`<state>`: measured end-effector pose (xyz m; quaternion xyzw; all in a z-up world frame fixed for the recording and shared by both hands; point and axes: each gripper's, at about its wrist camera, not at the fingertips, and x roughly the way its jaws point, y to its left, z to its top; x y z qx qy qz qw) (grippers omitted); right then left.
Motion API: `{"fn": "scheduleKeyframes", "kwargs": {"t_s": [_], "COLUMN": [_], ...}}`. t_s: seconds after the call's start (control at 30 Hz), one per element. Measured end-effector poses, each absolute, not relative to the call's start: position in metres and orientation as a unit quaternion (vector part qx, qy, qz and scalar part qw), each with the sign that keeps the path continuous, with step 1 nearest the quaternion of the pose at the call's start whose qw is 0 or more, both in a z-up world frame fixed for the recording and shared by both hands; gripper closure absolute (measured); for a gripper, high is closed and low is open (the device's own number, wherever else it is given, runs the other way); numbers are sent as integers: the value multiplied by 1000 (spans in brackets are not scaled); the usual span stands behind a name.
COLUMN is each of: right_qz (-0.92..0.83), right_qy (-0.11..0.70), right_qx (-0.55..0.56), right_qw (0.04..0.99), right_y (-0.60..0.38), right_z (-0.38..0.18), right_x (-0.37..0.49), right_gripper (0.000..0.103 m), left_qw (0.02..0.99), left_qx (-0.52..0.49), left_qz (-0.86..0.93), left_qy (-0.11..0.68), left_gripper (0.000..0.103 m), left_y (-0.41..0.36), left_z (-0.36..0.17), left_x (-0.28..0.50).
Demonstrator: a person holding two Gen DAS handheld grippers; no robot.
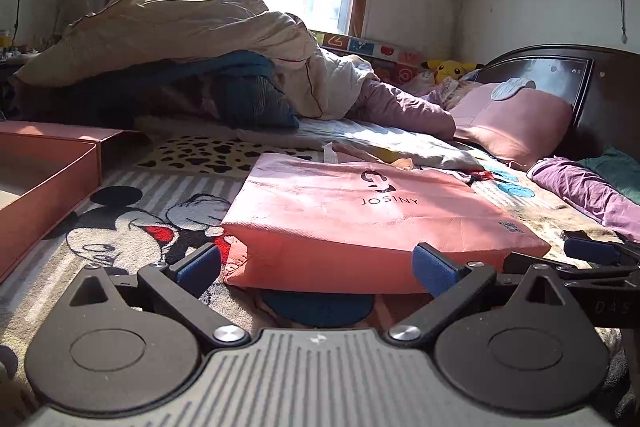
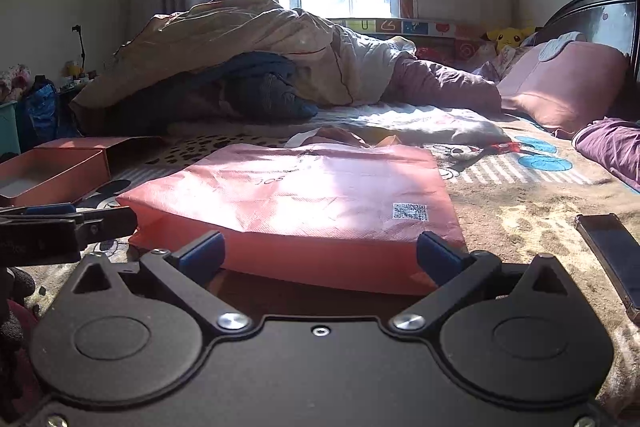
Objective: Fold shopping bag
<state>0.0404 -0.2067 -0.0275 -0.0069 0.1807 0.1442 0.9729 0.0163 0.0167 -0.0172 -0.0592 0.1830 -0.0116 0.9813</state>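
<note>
Both grippers sit low at the near edge of the bag (image 1: 360,211), each with its blue pads spread wide and holding nothing: the left gripper (image 1: 316,267) straddles the bag's near left stretch, the right gripper (image 2: 320,255) the near right stretch below the QR code (image 2: 410,211). The bag lies flat on the bed (image 2: 520,199), its bottom gusset facing the cameras and its handles (image 1: 329,151) away at 12 o'clock. The step in hand looks like the first grasp of that near edge. To do it well, each gripper should probably slide a lower pad under the gusset and pinch through all layers, both at even depth, so the edge lifts straight and can be carried toward 12 o'clock without skewing the crease. Room ahead is fair: the bag's far edge lies near a heap of quilts (image 1: 180,39) at 11 o'clock, so the fold should land short of it. An open box (image 1: 44,183) sits at 9 o'clock in the left view, just beside the bag's left side, and a phone (image 2: 612,255) lies at 3 o'clock in the right view; wide sideways swings risk both. The fleecy blanket may snag the lower pad.
</note>
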Motion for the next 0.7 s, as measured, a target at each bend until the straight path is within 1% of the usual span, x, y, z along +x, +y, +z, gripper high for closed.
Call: {"fn": "scheduleKeyframes", "kwargs": {"t_s": [0.2,0.3,0.5,0.7], "right_qz": [139,135,108,75], "right_qy": [198,189,191,214], "right_qx": [-25,-34,-37,-23], "right_qw": [970,972,975,974], "right_y": [-205,-204,-205,-213], "right_z": [-34,-34,-34,-39], "right_x": [37,31,25,24], "right_gripper": [0,0,0,0], "left_qw": [982,982,981,980], "left_qx": [-58,-60,-63,-71], "left_qz": [-6,-5,-3,-4], "left_qy": [179,180,181,185], "left_gripper": [1,1,1,1], "left_y": [19,20,23,25], "left_z": [-17,-16,-13,-14], "left_x": [10,8,5,-5]}}
